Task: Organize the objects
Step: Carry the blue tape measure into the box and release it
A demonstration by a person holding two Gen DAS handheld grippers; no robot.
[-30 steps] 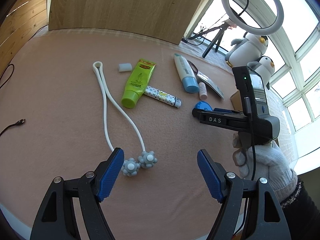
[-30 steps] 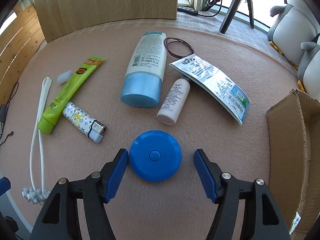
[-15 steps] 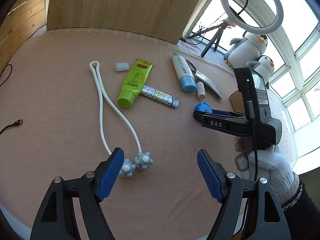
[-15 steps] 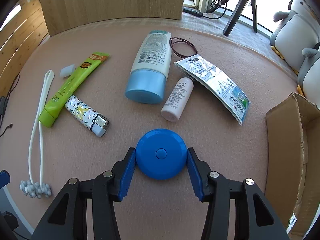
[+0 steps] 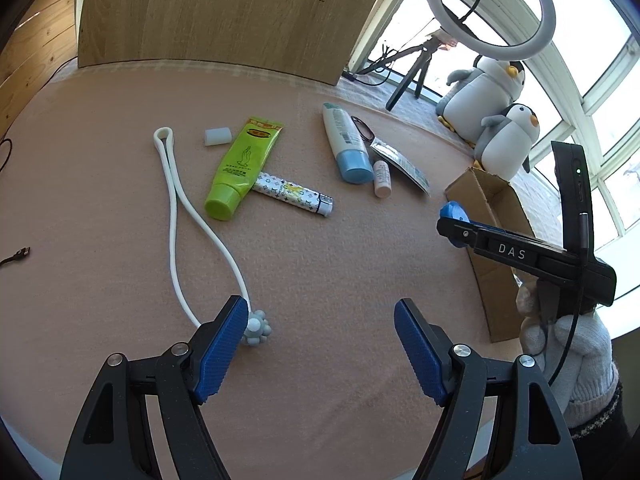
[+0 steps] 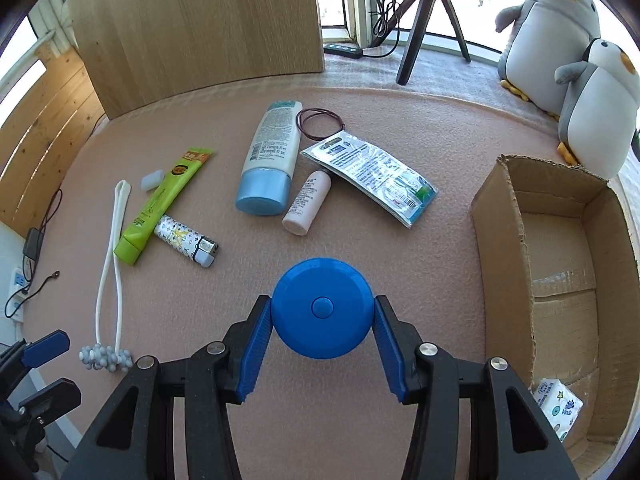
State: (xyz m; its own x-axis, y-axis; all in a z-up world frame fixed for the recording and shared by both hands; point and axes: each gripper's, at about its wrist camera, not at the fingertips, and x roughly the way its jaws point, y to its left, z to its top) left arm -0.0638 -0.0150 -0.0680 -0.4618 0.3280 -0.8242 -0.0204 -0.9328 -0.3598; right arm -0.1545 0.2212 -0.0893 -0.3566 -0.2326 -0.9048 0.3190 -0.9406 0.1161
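Note:
My right gripper [image 6: 322, 344] is shut on a round blue disc [image 6: 322, 306] and holds it above the pink mat, left of an open cardboard box [image 6: 560, 264]. The disc also shows in the left wrist view [image 5: 454, 216] beside the box [image 5: 488, 216]. My left gripper [image 5: 320, 348] is open and empty, low over the mat, with the white massager's knobbed end [image 5: 256, 328] by its left finger. On the mat lie a green tube [image 6: 160, 208], a patterned lighter [image 6: 186, 242], a white-and-blue bottle [image 6: 270, 164], a small pink bottle [image 6: 308, 202] and a clear packet [image 6: 372, 176].
A tissue pack [image 6: 558, 404] lies in the box's near corner. Two plush penguins [image 6: 576, 64] sit behind the box. A tripod [image 6: 424, 12] and ring light [image 5: 488, 8] stand at the back. A wooden board [image 6: 200, 28] is behind the mat. A white eraser [image 6: 152, 179] and hair tie [image 6: 320, 124] lie on the mat.
My right gripper closed on the blue disc, lifted it off the mat and moved toward the box. My left gripper drifted right, still open.

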